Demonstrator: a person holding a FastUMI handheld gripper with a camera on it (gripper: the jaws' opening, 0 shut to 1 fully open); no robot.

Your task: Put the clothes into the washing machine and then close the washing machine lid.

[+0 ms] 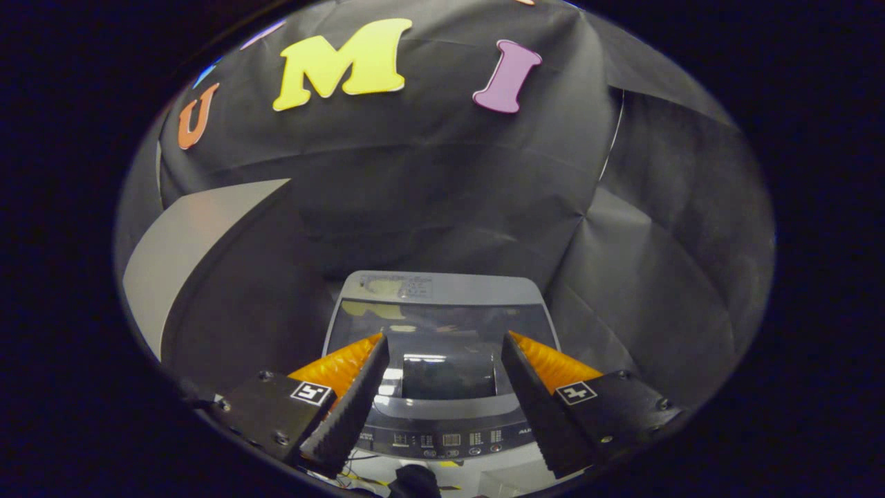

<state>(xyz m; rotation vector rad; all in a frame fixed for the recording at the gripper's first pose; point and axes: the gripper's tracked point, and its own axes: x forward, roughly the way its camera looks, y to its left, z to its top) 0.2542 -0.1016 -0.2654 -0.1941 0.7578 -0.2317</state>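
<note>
A grey top-loading washing machine [435, 287] stands just ahead of me against the black cloth wall. Its dark glass lid [442, 325] lies flat and closed, mirroring the surroundings. The control panel [442, 437] with small displays and buttons runs along the near edge, between my fingers. My gripper [442, 342] hovers above the lid, open, with nothing between its fingers. The two fingertips frame the lid's middle.
A pale grey panel [187, 249] leans at the left of the machine. Black cloth walls close in behind and to the right. Some cables and a dark object [415, 481] lie below the control panel.
</note>
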